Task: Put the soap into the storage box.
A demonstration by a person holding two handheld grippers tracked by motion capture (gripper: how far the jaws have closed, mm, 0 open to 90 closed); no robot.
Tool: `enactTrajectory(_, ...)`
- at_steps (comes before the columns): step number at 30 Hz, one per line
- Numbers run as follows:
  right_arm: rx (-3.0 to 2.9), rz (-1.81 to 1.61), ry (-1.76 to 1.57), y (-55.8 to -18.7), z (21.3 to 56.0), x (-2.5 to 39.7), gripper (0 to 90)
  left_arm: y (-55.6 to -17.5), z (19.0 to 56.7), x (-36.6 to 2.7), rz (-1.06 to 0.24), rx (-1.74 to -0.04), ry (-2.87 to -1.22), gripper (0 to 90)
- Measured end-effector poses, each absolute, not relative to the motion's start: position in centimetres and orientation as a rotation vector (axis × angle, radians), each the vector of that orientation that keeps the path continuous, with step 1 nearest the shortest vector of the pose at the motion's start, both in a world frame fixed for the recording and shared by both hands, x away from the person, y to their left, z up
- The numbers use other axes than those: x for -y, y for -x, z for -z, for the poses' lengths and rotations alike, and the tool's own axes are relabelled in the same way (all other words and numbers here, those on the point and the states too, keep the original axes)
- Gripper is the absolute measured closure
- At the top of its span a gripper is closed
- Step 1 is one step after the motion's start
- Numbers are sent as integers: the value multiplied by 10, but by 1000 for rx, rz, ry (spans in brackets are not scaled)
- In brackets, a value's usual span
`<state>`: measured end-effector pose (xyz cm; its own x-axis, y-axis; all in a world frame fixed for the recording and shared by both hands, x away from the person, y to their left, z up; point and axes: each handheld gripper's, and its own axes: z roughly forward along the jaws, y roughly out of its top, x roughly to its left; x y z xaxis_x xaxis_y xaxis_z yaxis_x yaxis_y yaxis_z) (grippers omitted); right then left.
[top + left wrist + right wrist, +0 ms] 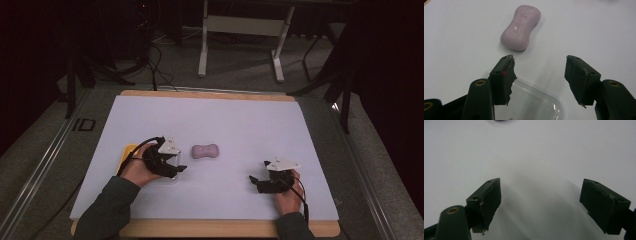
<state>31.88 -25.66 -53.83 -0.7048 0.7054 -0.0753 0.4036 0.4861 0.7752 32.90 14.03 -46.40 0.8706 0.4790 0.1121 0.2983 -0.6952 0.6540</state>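
A: Where is the soap bar [521, 27]?

B: Lying flat on the white bench [225, 120], just ahead of the left gripper [539, 67] and a little to the left of its line. Long axis slants away from the fingers [505, 77], near end closest to the left one.

A: State of the fingers?

B: Spread wide, holding nothing. A clear plastic lid [536, 102] lies under them, nearer than the soap.

A: And the right gripper [540, 195]?

B: Released too, bare bench beneath, well apart from the soap. Left is nearer; I'd judge it the one to reach.
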Motion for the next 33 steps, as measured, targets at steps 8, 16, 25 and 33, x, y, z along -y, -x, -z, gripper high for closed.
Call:
enactTrajectory(8,-2348,-1076,-923,-318,538,256,171,-336,460,-139,-368,-560,-2376,410)
enactTrajectory(16,-2346,-1076,-920,-318,538,256,171,-341,451,-138,-386,-556,-2378,406)
enactTrajectory(25,-2348,-1080,-918,-319,538,257,170,-348,446,-133,-398,-554,-2390,399)
enactTrajectory(33,-2348,-1081,-918,-319,538,257,171,-356,439,-131,-410,-545,-2398,397)
